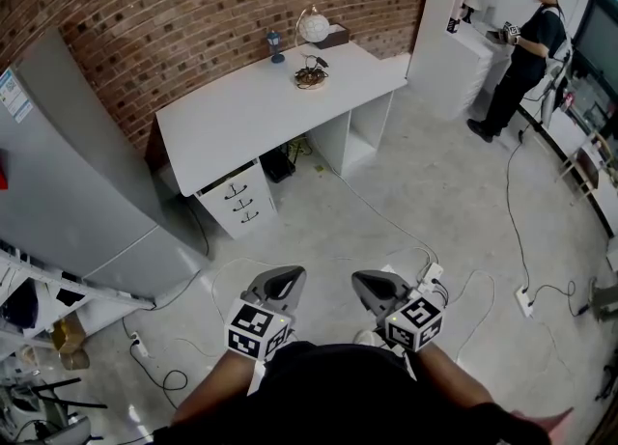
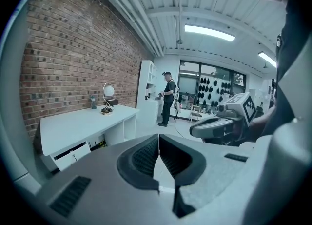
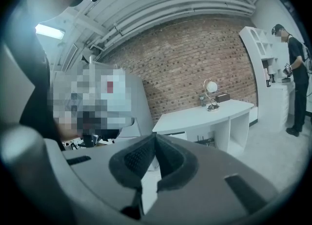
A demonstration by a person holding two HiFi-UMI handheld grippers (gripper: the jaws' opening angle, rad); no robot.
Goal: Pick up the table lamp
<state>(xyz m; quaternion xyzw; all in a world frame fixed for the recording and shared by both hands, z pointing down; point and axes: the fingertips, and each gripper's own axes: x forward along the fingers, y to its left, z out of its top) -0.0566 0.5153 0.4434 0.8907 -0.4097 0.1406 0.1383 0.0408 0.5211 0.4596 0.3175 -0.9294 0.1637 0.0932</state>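
The table lamp (image 1: 312, 30), a white globe on a curved gold arm with a round base, stands at the far end of the white desk (image 1: 251, 110) by the brick wall. It is small in the left gripper view (image 2: 107, 92) and in the right gripper view (image 3: 211, 88). My left gripper (image 1: 286, 281) and right gripper (image 1: 373, 286) hang side by side above the floor, far from the desk. Both are shut with nothing between the jaws. The right gripper also shows in the left gripper view (image 2: 195, 130).
A small blue figure (image 1: 276, 45) and a dark box (image 1: 334, 36) stand near the lamp. A grey fridge (image 1: 72, 182) is at the left, a drawer unit (image 1: 238, 201) under the desk. Cables and power strips (image 1: 524, 300) lie on the floor. A person (image 1: 521, 47) stands at white shelves (image 1: 454, 9).
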